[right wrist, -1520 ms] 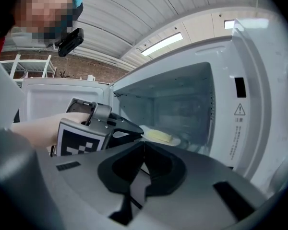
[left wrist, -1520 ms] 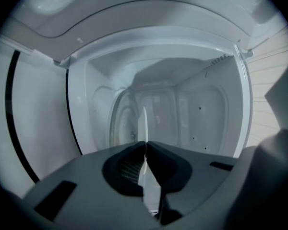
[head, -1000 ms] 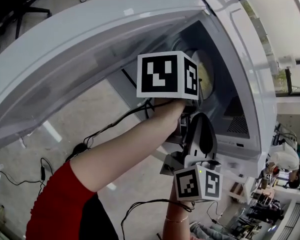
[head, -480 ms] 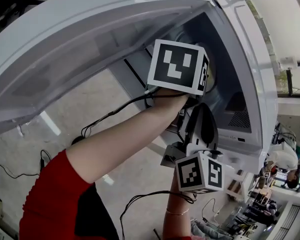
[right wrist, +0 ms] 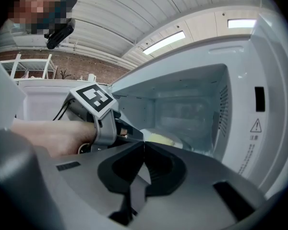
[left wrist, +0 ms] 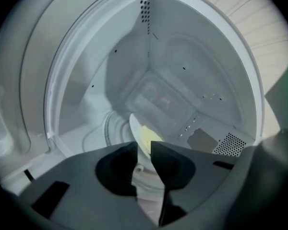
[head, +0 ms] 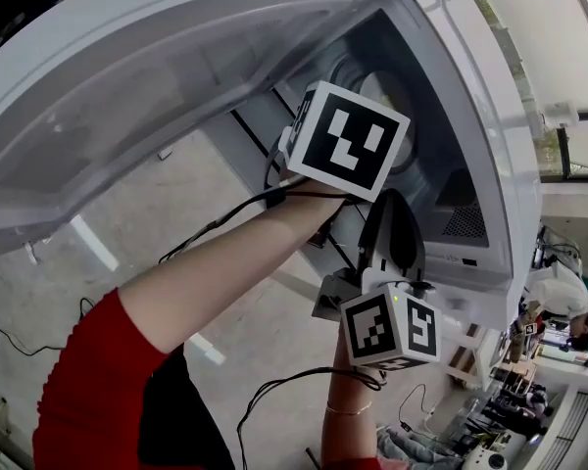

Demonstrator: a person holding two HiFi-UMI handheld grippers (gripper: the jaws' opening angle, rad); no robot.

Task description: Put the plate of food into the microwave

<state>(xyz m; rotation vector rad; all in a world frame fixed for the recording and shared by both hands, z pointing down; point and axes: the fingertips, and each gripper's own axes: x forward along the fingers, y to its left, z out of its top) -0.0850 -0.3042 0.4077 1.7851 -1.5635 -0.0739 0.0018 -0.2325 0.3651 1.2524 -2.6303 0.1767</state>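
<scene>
The white microwave (head: 490,194) stands with its door (head: 157,86) swung wide. Inside, on the turntable, lies a white plate (left wrist: 133,128) with pale yellow food (left wrist: 147,137); I also see the food (right wrist: 158,139) in the right gripper view. My left gripper (left wrist: 143,148) reaches into the cavity. Its jaws have just been opening and stand a little apart, with the plate's near rim in the gap and the pads off it. My right gripper (right wrist: 144,145) waits outside the opening, its tips together on nothing.
Cavity walls close in round the left gripper; a vent grille (left wrist: 230,143) sits low on the right wall. The open door hangs at the left. Cables (head: 216,228) trail over the floor below. Desks and equipment stand at the lower right (head: 529,399).
The left gripper's marker cube has rolled and now shows a tilted face. The right gripper and the microwave have kept their places.
</scene>
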